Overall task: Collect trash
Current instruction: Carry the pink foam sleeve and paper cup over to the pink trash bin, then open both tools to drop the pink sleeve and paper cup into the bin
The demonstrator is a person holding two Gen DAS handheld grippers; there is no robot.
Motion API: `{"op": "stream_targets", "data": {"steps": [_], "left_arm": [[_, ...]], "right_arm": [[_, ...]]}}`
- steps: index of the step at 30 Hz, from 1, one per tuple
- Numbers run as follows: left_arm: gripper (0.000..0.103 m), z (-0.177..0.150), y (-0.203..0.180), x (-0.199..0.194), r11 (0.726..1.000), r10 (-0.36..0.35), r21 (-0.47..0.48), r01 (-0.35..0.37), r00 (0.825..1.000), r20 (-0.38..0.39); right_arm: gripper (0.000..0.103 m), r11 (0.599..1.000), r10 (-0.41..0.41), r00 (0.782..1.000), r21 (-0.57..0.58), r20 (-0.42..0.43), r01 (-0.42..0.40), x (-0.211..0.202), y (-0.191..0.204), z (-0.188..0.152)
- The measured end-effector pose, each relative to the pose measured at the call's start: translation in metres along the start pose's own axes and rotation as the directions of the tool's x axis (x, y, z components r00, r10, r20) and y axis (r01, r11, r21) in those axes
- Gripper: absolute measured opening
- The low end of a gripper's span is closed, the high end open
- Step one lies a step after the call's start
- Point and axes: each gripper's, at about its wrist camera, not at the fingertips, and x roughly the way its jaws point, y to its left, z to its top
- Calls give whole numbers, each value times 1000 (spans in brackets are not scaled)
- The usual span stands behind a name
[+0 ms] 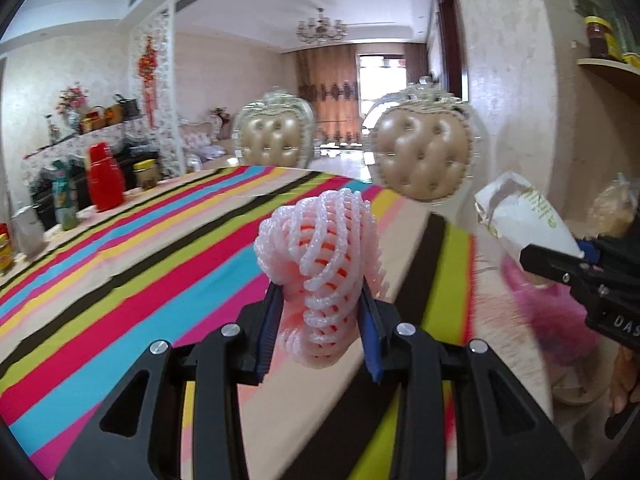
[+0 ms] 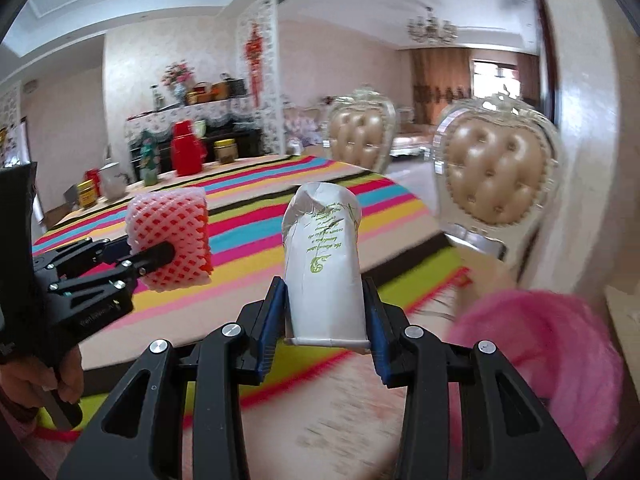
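Observation:
My left gripper [image 1: 320, 312] is shut on a pink foam fruit net [image 1: 324, 256] and holds it above the striped tablecloth [image 1: 120, 272]. The net also shows in the right wrist view [image 2: 170, 240], held by the left gripper [image 2: 160, 258]. My right gripper [image 2: 326, 320] is shut on a crushed white paper cup [image 2: 324, 264] with green print, held above the table's near edge. In the left wrist view the cup [image 1: 524, 220] and the right gripper [image 1: 560, 260] are at the right.
A red jug [image 1: 105, 178], jars and a green bottle [image 1: 64, 200] stand at the table's far left. Two padded chairs [image 1: 424, 152] stand at the far side. A pink fluffy seat [image 2: 540, 356] is at the right, a wall behind it.

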Motion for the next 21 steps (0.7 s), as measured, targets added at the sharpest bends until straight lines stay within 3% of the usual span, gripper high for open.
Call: {"op": "stream_targets", "data": {"steps": [5, 12, 21], "left_arm": [[35, 9, -46, 17, 994, -111, 20, 111, 994, -12], [36, 27, -116, 46, 961, -274, 39, 275, 961, -34], [36, 44, -190, 76, 909, -406, 71, 410, 911, -72]], "right_arm": [[38, 991, -125, 992, 45, -9, 125, -17, -51, -16], [39, 957, -251, 967, 134, -49, 256, -29, -122, -39], [44, 930, -289, 953, 209, -95, 303, -26, -179, -64]]}}
